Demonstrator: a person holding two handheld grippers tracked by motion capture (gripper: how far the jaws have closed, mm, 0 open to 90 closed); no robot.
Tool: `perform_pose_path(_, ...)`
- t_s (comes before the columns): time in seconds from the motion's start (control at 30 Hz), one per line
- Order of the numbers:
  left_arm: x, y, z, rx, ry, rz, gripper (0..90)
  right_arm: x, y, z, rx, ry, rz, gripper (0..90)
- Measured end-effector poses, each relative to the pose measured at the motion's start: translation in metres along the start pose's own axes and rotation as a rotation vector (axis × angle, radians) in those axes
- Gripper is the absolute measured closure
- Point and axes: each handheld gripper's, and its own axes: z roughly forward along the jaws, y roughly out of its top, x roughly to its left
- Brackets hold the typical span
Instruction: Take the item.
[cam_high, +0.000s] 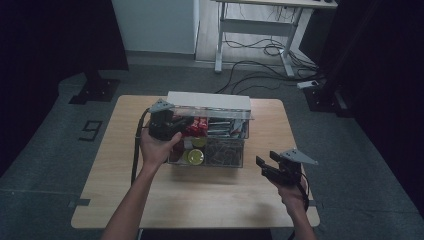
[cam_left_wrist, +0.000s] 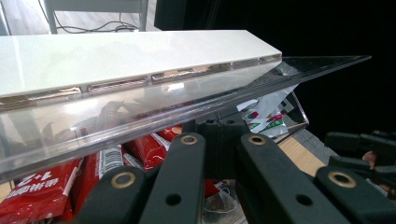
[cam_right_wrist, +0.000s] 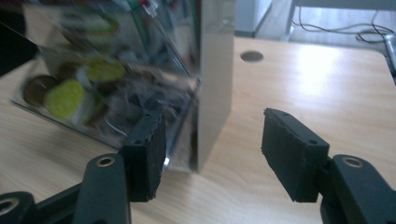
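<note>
A clear plastic box (cam_high: 226, 161) stands on the wooden table (cam_high: 200, 197). It holds red packets (cam_high: 197, 126), lime-green round items (cam_high: 195, 156) and dark wrapped pieces. Its lid (cam_high: 207, 100), white on top with a clear edge, is tilted up. At the box's left back corner my left gripper (cam_high: 172, 125) is shut on the lid's clear edge (cam_left_wrist: 140, 126); the left gripper view has the jaws (cam_left_wrist: 219, 135) close together right under it, above red packets (cam_left_wrist: 42, 186). My right gripper (cam_high: 266, 159) hangs open over the table, front right of the box, with nothing between its jaws (cam_right_wrist: 212, 140). The box's corner (cam_right_wrist: 208, 93) lies just beyond them.
Bare tabletop (cam_right_wrist: 303, 79) with a round hole (cam_right_wrist: 251, 56) spreads to the right of the box. On the grey floor behind the table are a white desk frame (cam_high: 255, 30), loose cables (cam_high: 260, 70) and black stand bases (cam_high: 95, 90).
</note>
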Motion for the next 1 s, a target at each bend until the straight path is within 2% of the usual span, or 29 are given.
perform_pose_path(0.13, 0.0, 0.0, 0.0, 0.002, 0.001, -0.001, 90.0, 0.009, 0.016, 0.0, -0.023, 0.023, -0.026, 43.1)
perform_pose_path(0.33, 0.001, 0.0, -0.001, 0.006, 0.0, -0.004, 90.0, 0.016, 0.032, 0.002, -0.042, 0.044, -0.035, 45.5)
perform_pose_path(0.37, 0.001, 0.0, -0.001, 0.007, 0.001, -0.002, 90.0, 0.019, 0.04, 0.002, -0.054, 0.055, -0.04, 46.2)
perform_pose_path(0.57, 0.001, -0.001, -0.001, 0.004, 0.001, -0.005, 90.0, 0.025, 0.055, 0.008, -0.053, 0.066, -0.053, 47.7)
perform_pose_path(1.0, 0.002, 0.0, 0.002, 0.004, 0.0, -0.015, 90.0, 0.029, 0.068, 0.023, -0.053, 0.068, -0.046, 50.0)
